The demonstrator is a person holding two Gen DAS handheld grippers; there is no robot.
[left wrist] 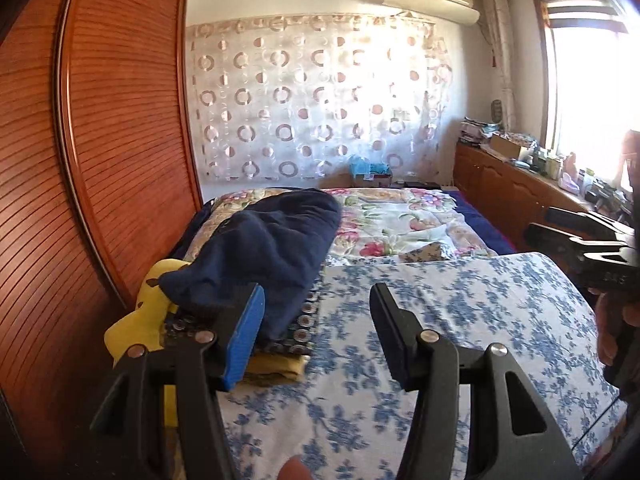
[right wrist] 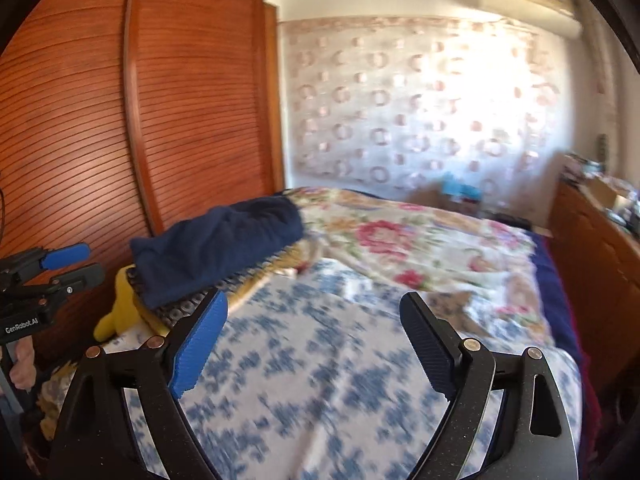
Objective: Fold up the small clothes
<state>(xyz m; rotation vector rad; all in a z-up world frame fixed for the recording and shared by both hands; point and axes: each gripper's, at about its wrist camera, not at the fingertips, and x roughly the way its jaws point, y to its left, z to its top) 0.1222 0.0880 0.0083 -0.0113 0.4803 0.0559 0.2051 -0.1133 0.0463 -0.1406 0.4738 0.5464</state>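
**Clothes pile lies up-left of both empty grippers; the left one is nearer**

The bed (left wrist: 460, 312), under a blue-and-white floral cover, fills the lower half of both wrist views, with a brighter flowered quilt (left wrist: 400, 216) spread across its far end. Along the bed's left edge, next to the slatted wooden wardrobe (left wrist: 100, 140), sits the stack of small clothes: a navy garment (left wrist: 264, 248) draped on top, a dark patterned piece (left wrist: 304, 320) and a yellow folded one (left wrist: 276, 368) beneath it, and a yellow item (left wrist: 152, 300) poking out toward the wardrobe

The navy garment's long axis runs from near-left to far-right, roughly from 8 o'clock to 2 o'clock in the left wrist view

The left gripper (left wrist: 316, 332) has its jaws partly apart and nothing between them; its blue pad reads just in front of the stack's near end, so the pile lies at about 10 o'clock from it and close. The right gripper (right wrist: 316, 344) stands wide apart and empty over bare cover; from it the navy garment (right wrist: 216, 248) lies at about 10 to 11 o'clock, farther off

My judgement: whichever piece is taken next, the left gripper has the shorter reach, and the right must cross leftward
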